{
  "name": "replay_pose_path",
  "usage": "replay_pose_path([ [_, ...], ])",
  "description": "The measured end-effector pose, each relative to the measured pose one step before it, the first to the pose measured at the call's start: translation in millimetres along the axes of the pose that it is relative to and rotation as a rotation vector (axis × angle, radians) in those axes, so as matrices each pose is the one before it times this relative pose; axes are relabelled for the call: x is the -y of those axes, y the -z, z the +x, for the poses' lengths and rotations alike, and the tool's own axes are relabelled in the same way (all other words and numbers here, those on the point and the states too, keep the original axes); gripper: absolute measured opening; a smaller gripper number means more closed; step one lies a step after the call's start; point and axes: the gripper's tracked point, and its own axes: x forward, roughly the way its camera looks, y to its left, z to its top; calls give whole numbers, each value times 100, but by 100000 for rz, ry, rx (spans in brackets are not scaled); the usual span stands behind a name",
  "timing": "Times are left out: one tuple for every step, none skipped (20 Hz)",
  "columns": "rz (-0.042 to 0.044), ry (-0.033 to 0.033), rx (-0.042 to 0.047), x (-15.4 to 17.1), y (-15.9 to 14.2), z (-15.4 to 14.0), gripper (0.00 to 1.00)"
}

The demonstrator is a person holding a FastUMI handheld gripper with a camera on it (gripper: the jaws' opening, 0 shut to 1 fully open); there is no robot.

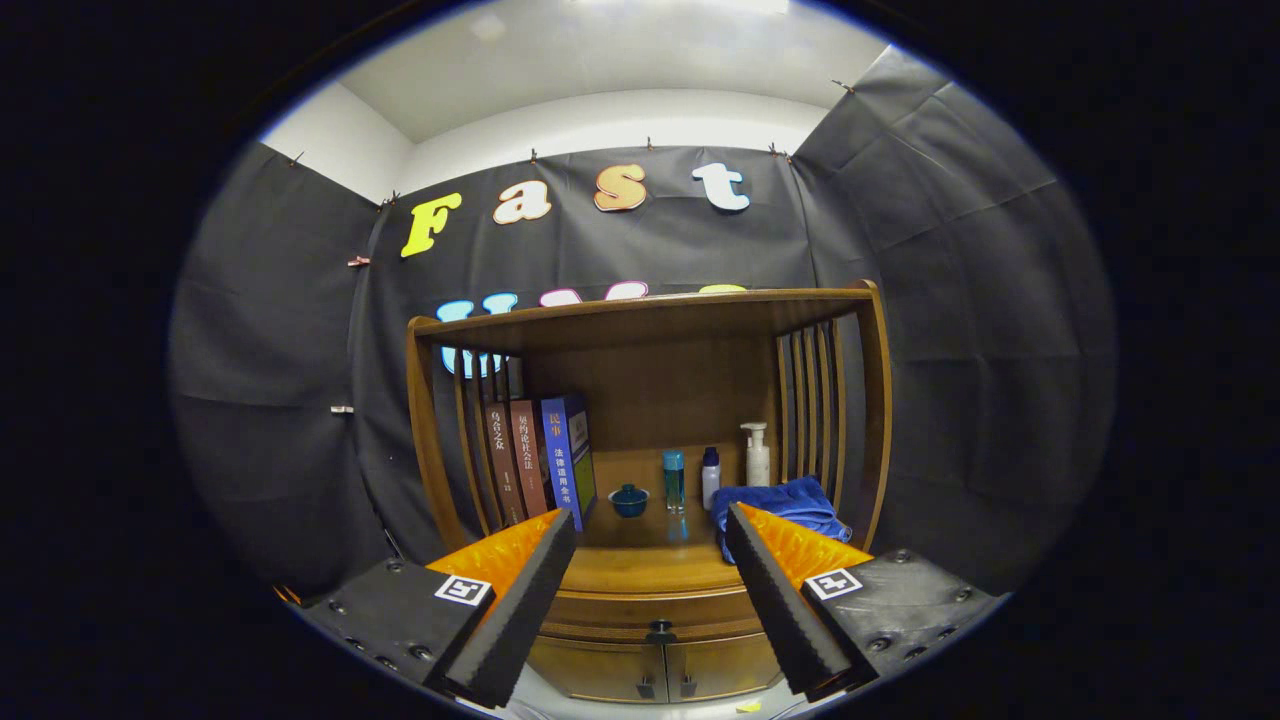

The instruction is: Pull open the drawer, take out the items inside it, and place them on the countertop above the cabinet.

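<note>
Below the front edge of the tabletop [650,570], between the two fingers of the hand-held gripper [650,600], the drawer [655,610] sits closed, its dark knob [660,631] centred on the front panel; two cabinet doors [660,668] lie directly beneath it, each with a small handle near the middle seam. The hand-held gripper is released, its jaws spread wide with nothing between them, the left finger [520,600] and right finger [775,600] flanking the drawer front and apparently short of it. On the tabletop beyond the fingers stand, from left to right, a row of books [540,455], a small teal lidded cup [629,499], a teal bottle [674,478], a white bottle with a dark cap [710,476] and a pump dispenser [757,453]; a blue cloth [785,500] lies just behind the right fingertip. A slatted wooden hutch [650,310] frames these items. The step in hand appears to be the approach to the drawer, nothing yet opened. The next move calls for lowering and advancing the fingers until the knob lies between them, closing on it, then pulling straight back.
</note>
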Motion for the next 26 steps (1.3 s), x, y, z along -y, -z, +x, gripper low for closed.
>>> replay_pose_path([
  [-197, -11, 72, -31, -26, -10, 98],
  [-61, 148, 104, 182, -62, -46, 98],
  [-17, 86, 182, 88, -17, -14, 98],
  [-15, 166, 145, -69, -61, 10, 98],
  [11, 17, 101, 19, -47, -38, 98],
  [-117, 52, 50, -30, -44, -15, 98],
  [-258, 123, 131, 8, -39, 13, 98],
  [-137, -21, 164, 16, 0, -122, 98],
  [-1, -76, 186, -74, -69, -33, 98],
  [-73, 34, 164, -85, -48, 97, 98],
  [-223, 32, 34, -71, -11, 72, 98],
  [-233, 82, 25, 45, 24, -67, 98],
  [-97, 121, 34, 47, -72, -3, 98],
  [-10, 67, 20, -10, 6, -23, 98],
  [-22, 132, 19, 57, 0, -72, 98],
  [-12, -38, 38, -89, 16, 55, 98],
  [-3, -53, 23, -71, -10, -1, 98],
  [-50, -89, -27, -41, 4, 79, 98],
  [-138, -24, -14, -31, 14, 64, 98],
  [-133, -2, 25, -57, 17, -40, 98],
  [-51, 43, 64, 7, 9, -38, 98],
  [-60, 121, -66, 47, -3, 0, 98],
  [-20, 132, -66, 42, 42, 104, 98],
  [13, 47, -58, 36, 31, -16, 98],
  [-48, 50, -4, 18, -11, -62, 98],
  [-63, -5, 15, -65, 7, 10, 98],
])
